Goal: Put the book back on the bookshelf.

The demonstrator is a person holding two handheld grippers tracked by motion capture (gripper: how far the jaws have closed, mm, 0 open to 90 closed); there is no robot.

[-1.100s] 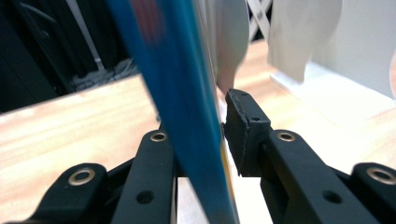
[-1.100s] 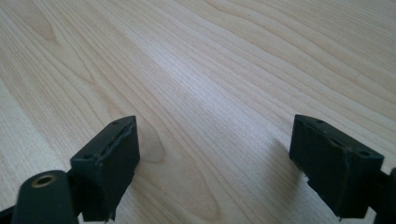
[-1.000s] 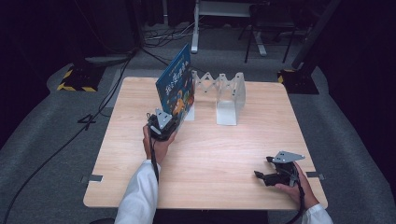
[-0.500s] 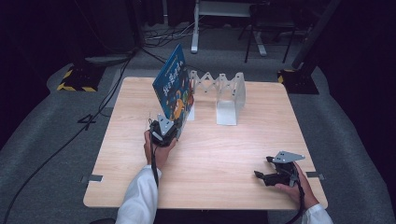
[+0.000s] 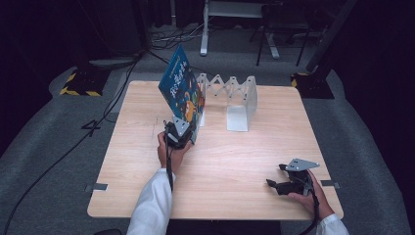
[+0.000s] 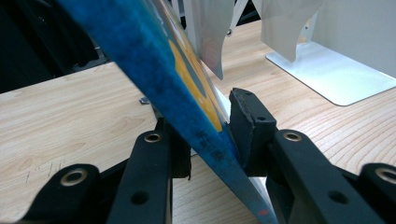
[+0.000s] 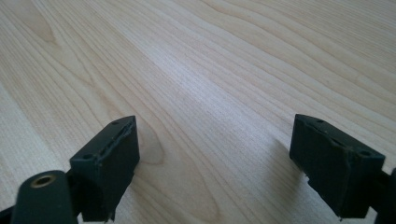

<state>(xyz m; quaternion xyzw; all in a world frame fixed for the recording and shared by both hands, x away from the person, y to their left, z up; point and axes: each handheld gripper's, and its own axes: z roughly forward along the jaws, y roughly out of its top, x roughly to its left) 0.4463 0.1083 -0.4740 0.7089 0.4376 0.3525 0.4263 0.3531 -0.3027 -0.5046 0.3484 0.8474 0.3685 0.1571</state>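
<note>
A blue picture book [image 5: 182, 90] stands tilted on the wooden table [image 5: 235, 161], with its top leaning left and its lower part by the white accordion file rack [image 5: 241, 100]. My left gripper [image 5: 182, 129] grips the book's near lower corner. In the left gripper view the book's blue edge [image 6: 154, 56] runs slantwise between the jaws of my left gripper [image 6: 210, 128]. The jaws have just been opening a little, and both pads still touch the book. My right gripper [image 5: 275, 177] rests near the table's front right edge. It stands open [image 7: 215, 140] over bare wood.
The rack's white dividers [image 6: 327, 70] stand just right of the book, at the back middle of the table. Cables, a yellow-black striped base [image 5: 78, 85] and stand legs lie on the dark floor behind and to the left.
My left hand has shifted slightly to the right along the book's lower edge. The book keeps nearly the same lean. The right hand has not moved.
</note>
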